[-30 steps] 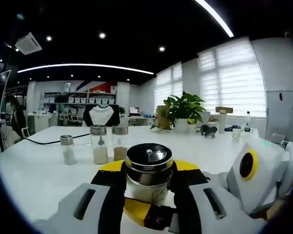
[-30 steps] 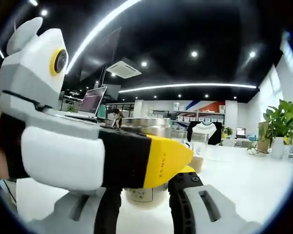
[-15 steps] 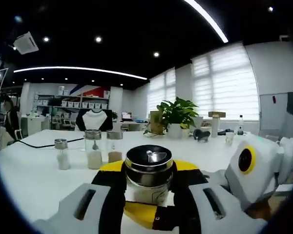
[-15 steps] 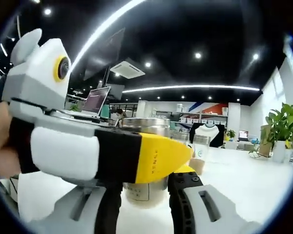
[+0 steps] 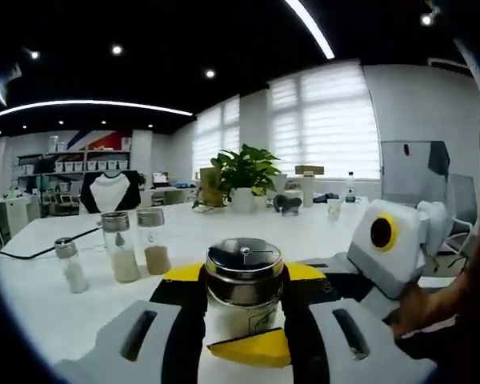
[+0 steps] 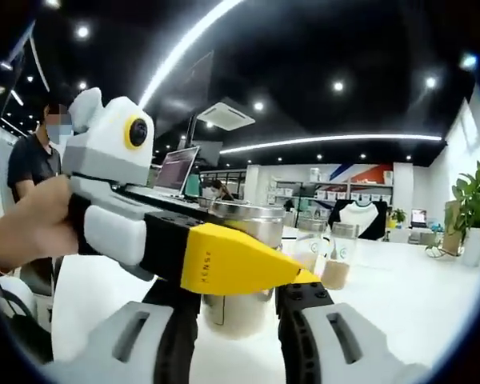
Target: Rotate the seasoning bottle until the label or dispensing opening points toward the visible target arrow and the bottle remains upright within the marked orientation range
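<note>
Two grippers are clamped on the seasoning bottle point(image 5: 242, 292), which is held upright near the tabletop's point(image 5: 56, 316) front edge: the left gripper point(image 5: 242, 320) from its near side, the right gripper point(image 6: 238, 320) crosswise. No target arrow can be made out.

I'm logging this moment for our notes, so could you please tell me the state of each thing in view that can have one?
Seasoning bottle: upright, metal lid on, held between both grippers.
Left gripper: shut on the seasoning bottle.
Right gripper: shut on the seasoning bottle.
Three shakers: upright on the table, lids on, partly filled.
Laptop: open, screen lit.
</note>
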`<state>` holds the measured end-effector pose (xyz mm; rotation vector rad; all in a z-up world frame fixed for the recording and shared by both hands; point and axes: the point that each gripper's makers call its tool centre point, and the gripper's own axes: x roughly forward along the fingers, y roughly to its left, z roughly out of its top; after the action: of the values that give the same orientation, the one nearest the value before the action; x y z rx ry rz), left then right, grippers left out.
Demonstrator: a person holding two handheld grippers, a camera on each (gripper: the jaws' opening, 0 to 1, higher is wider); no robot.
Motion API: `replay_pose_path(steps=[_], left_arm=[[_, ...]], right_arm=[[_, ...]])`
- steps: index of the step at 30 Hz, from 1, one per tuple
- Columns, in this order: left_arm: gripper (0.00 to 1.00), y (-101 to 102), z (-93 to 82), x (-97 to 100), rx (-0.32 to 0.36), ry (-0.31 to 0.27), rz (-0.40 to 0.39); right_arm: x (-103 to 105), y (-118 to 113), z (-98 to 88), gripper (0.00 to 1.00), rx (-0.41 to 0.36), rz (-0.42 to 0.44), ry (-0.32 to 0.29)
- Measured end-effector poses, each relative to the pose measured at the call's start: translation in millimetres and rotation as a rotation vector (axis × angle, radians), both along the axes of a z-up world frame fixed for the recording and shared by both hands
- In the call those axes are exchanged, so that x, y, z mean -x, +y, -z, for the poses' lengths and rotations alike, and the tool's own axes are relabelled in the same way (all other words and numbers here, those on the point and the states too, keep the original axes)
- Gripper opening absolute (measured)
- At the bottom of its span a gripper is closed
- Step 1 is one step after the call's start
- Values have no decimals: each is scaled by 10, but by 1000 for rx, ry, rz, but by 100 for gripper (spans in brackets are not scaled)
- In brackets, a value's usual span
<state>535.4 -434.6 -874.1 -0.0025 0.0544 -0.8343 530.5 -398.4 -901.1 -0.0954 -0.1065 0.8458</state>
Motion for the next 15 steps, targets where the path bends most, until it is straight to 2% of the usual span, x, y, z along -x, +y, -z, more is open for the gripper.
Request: replay_pose_path(steps=[7,10,13,15], left_arm=[[38,-26,13,72,-49,-7,98],[38,-30,10,87,-54,-11,111],[38,-27,-7,83,-41,-13,112],[38,-31,-50,69,9,-9,87]], right_arm=[[31,-20,30,36,-33,-41,44],[59,-2,16,33,-33,-52,34],[70,-15,-10,32,-5,-15,-10],[65,-30,-30,32,-19,7,-10]])
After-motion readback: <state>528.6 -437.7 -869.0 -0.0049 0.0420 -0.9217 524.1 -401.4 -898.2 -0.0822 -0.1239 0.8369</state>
